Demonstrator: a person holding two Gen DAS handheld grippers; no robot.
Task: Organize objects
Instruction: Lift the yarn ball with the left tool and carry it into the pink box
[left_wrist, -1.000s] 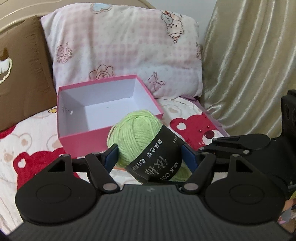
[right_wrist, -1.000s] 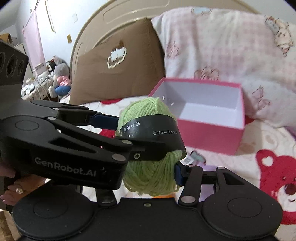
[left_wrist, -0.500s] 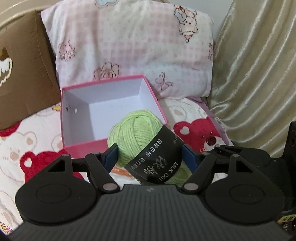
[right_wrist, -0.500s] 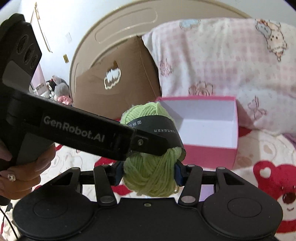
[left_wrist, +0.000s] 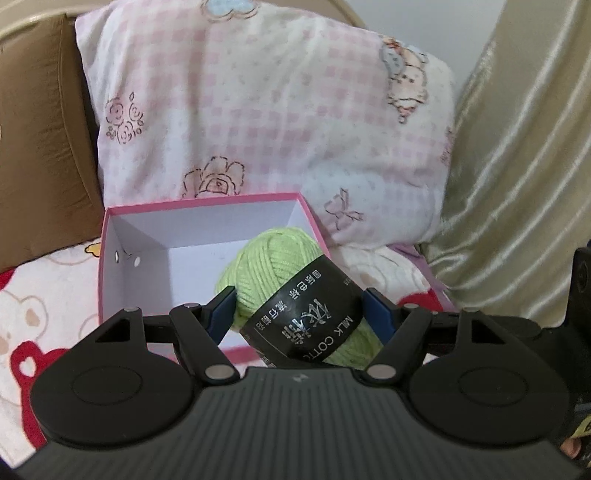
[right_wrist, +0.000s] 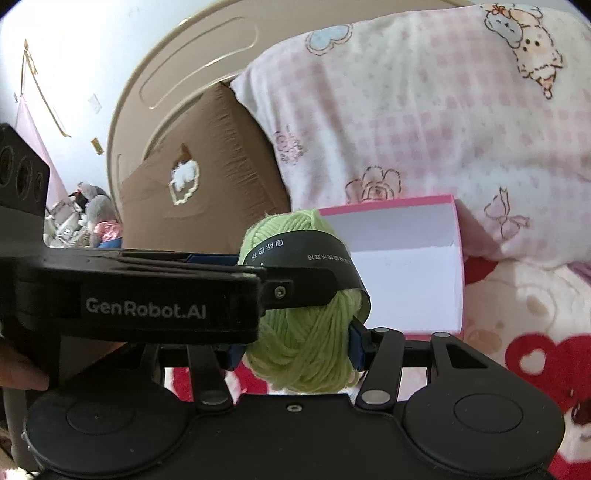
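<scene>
A ball of light green yarn (left_wrist: 273, 266) with a black paper band hangs in the air, gripped from two sides. My left gripper (left_wrist: 299, 312) is shut on it across the band. My right gripper (right_wrist: 295, 349) is shut on the ball's (right_wrist: 310, 332) lower part. In the right wrist view the left gripper's body (right_wrist: 147, 295) comes in from the left over the ball. An open pink box (left_wrist: 203, 205) with a white inside stands on the bed just beyond the ball. Its inside (right_wrist: 406, 229) shows nothing in it. The ball overlaps the box's near right part in the left wrist view.
A pink checked pillow (left_wrist: 277, 110) leans right behind the box, with a brown pillow (right_wrist: 207, 177) to its left against the headboard (right_wrist: 177, 74). A gold curtain (left_wrist: 524, 166) hangs at the right. The bed has a bear-print blanket (right_wrist: 524, 332). A hand (right_wrist: 22, 369) holds the left gripper.
Both grippers have carried the yarn forward toward the pink box, which now looks larger and closer. The ball has come over the box's front edge. Both grips are unchanged.
</scene>
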